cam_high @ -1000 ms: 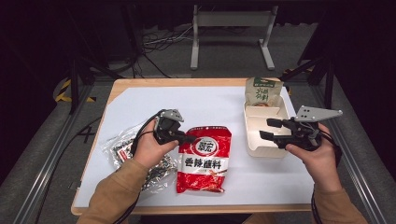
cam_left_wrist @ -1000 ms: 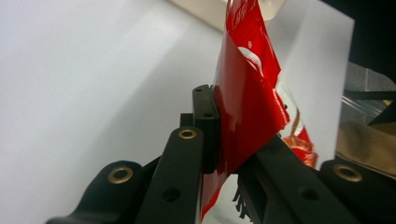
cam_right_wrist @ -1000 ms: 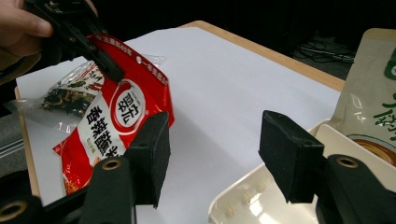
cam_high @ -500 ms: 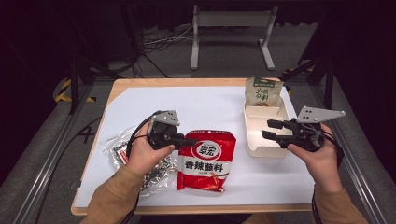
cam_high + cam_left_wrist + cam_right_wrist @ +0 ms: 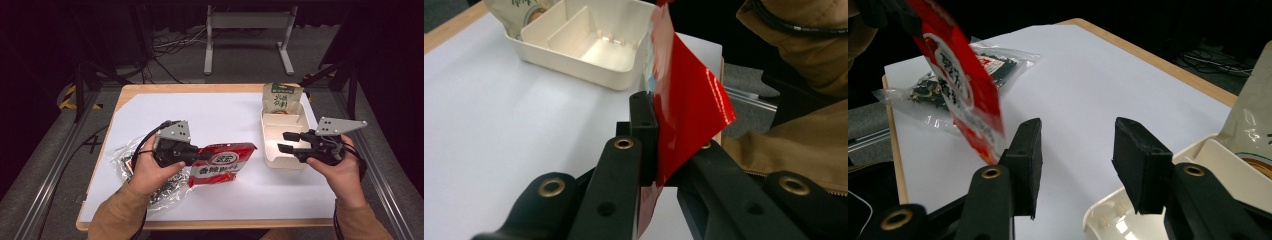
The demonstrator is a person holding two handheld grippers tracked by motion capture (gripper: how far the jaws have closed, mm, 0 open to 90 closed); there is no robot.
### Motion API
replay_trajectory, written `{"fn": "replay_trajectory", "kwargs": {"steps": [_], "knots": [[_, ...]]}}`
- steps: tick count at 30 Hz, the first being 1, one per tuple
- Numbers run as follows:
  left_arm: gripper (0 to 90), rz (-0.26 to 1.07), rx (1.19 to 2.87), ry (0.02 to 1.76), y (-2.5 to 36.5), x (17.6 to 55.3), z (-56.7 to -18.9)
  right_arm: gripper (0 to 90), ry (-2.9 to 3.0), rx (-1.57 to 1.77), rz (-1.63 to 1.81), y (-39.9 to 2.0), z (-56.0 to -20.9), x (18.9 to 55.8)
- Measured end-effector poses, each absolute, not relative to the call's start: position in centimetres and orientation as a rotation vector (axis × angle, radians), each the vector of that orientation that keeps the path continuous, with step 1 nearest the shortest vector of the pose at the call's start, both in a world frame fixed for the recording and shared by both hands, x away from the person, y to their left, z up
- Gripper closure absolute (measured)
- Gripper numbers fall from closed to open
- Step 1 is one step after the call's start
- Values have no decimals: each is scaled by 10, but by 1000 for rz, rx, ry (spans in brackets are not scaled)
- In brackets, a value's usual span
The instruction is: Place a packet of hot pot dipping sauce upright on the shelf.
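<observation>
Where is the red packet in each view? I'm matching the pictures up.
High view: red packet at centre, clamped in the left gripper.
Left gripper view: centre right, pinched between the jaws.
Right gripper view: upper left, hanging.
Shared landmark: cream tray.

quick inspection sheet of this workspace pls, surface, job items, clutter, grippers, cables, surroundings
surface: wooden table under a white sheet.
job's things: red packet lifted by one edge, tilted; cream divided tray at the right, near compartment empty.
clutter: clear bag with dark contents on the sheet at the left; green-labelled pouch at the tray's far end.
grippers: left gripper shut on the red packet; right gripper open at the tray, nothing between its jaws, which have just been closing a little.
cables: black cable loops over the left hand.
surroundings: dark floor with loose cables and a metal stand beyond the table.
</observation>
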State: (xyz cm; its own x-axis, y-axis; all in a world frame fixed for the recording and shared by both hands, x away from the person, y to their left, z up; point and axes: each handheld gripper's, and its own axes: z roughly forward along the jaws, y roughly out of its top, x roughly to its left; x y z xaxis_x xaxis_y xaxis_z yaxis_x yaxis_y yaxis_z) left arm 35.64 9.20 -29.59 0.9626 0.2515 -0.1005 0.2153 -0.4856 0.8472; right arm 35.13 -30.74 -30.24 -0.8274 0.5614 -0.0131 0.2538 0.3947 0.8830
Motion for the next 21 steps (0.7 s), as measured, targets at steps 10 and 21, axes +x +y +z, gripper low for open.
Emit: {"fn": "replay_trajectory", "kwargs": {"steps": [10, 21], "knots": [[891, 67, 2012, 308, 96, 356, -288, 499, 2419, 651, 1444, -289, -315, 353], [891, 73, 1978, 287, 97, 351, -282, 476, 2492, 613, 1448, -256, -339, 357]]}}
